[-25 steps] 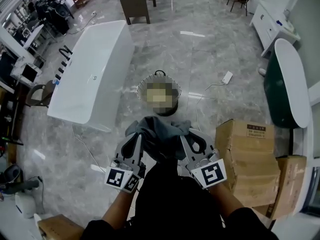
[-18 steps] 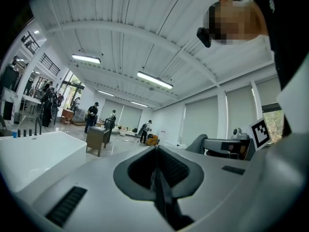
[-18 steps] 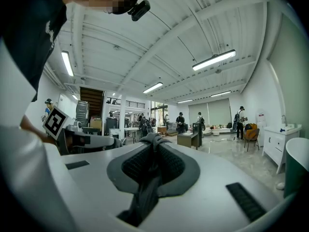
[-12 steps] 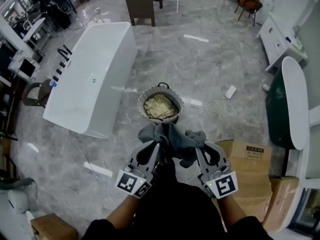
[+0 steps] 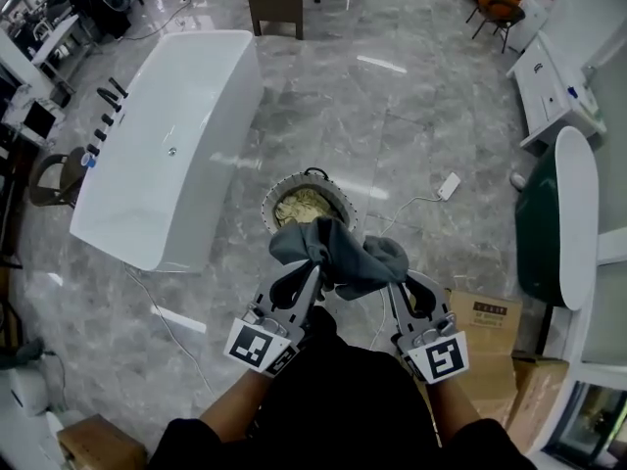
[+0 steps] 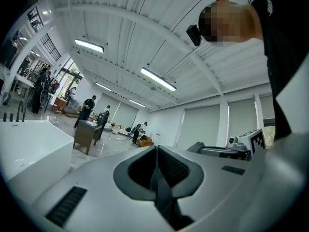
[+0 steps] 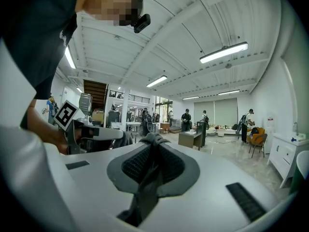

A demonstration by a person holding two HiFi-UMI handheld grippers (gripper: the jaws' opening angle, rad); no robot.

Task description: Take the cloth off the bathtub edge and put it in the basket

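- The left gripper [image 5: 312, 270] had its fingers pinched almost together on a thin fold of the grey cloth [image 5: 338, 251], which ran down between the pads.
- The right gripper [image 5: 391, 282] was clamped the same way. A dark strip of cloth was caught between its fingers and a small bunch poked out past the tips.
- The rest of the cloth hung in a loose bundle from one pair of fingertips to the other, held up off the floor.
- Just beyond the fingertips a round basket [image 5: 266, 202] stood on the floor with pale stuff inside. From the head view the cloth covered its near rim but was not inside it.
- Further off, beyond and to the left of the left fingers, lay the white bathtub [image 5: 167, 135].
- To the right of the right fingers sat a cardboard box [image 5: 490, 317].
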